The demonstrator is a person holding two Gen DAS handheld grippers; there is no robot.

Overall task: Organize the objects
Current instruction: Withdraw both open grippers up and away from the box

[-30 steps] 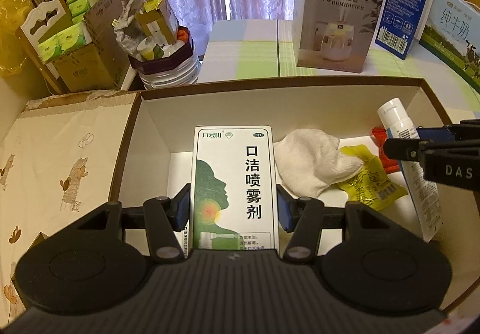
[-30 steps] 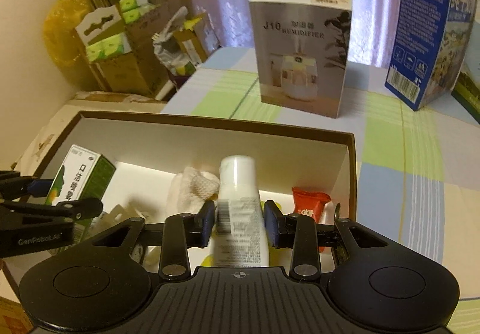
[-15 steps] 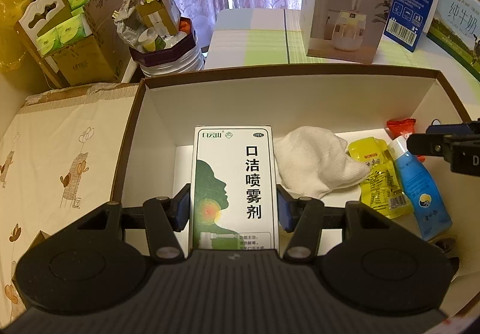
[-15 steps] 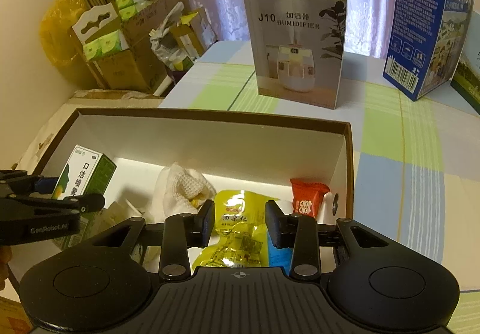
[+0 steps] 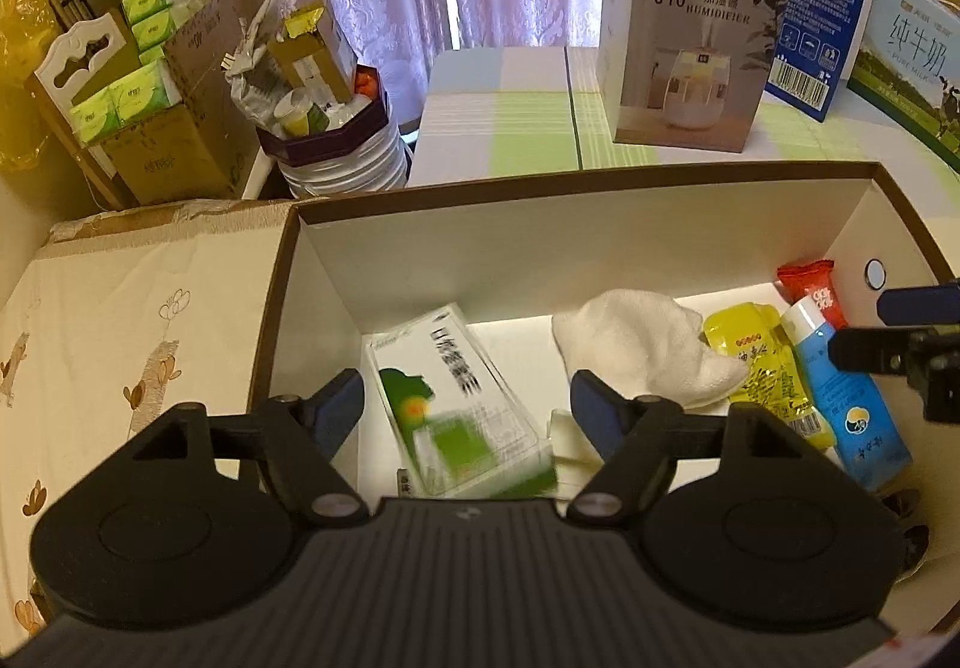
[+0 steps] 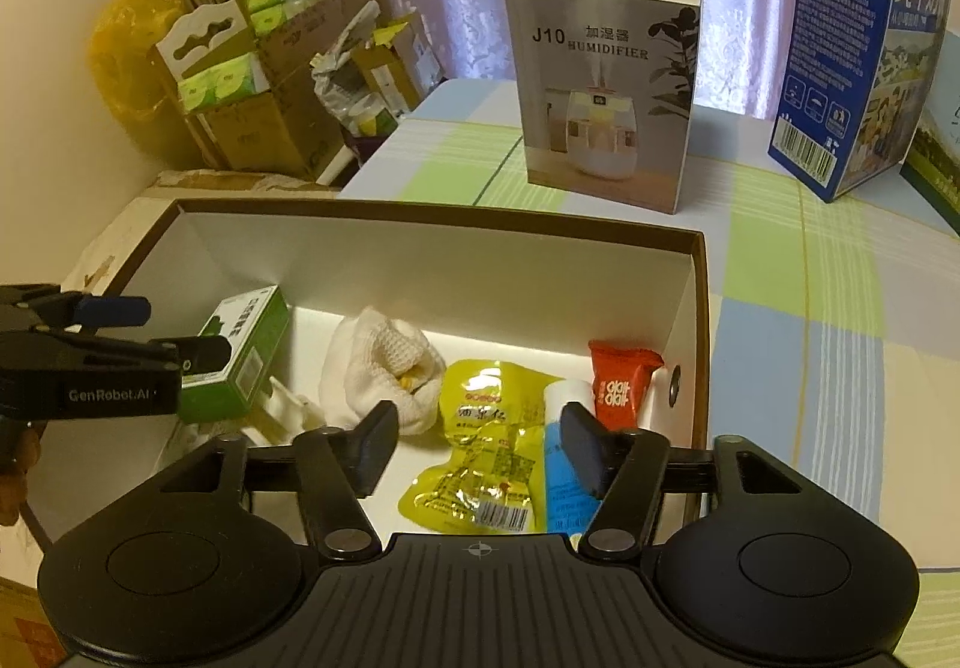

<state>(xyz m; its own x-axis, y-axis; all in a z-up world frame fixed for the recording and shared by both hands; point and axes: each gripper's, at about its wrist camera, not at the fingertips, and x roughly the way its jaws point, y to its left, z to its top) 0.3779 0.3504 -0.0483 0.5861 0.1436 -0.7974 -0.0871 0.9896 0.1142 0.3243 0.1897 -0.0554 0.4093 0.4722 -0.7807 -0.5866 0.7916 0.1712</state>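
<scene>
Now both tools gape over the box, nothing held.
Left tool (image 5: 467,405) has just opened; green carton (image 5: 456,398) tumbles blurred inside storage box (image 5: 576,188). Right tool (image 6: 480,443), likewise just opened, hangs above blue tube (image 6: 561,464). Carton may land crooked, crushing the white cloth (image 5: 642,347).

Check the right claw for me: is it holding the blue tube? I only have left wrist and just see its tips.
Observer: No. Right claw is open, jaws just opened, nothing pinched. Blue tube lies on the carton floor beside the yellow pouch.
Operator: Green box is blurred here. Where is it?
Observer: Sharp in right wrist: green box is at the carton's left end, behind the left claw tips; those jaws just opened too.
</scene>
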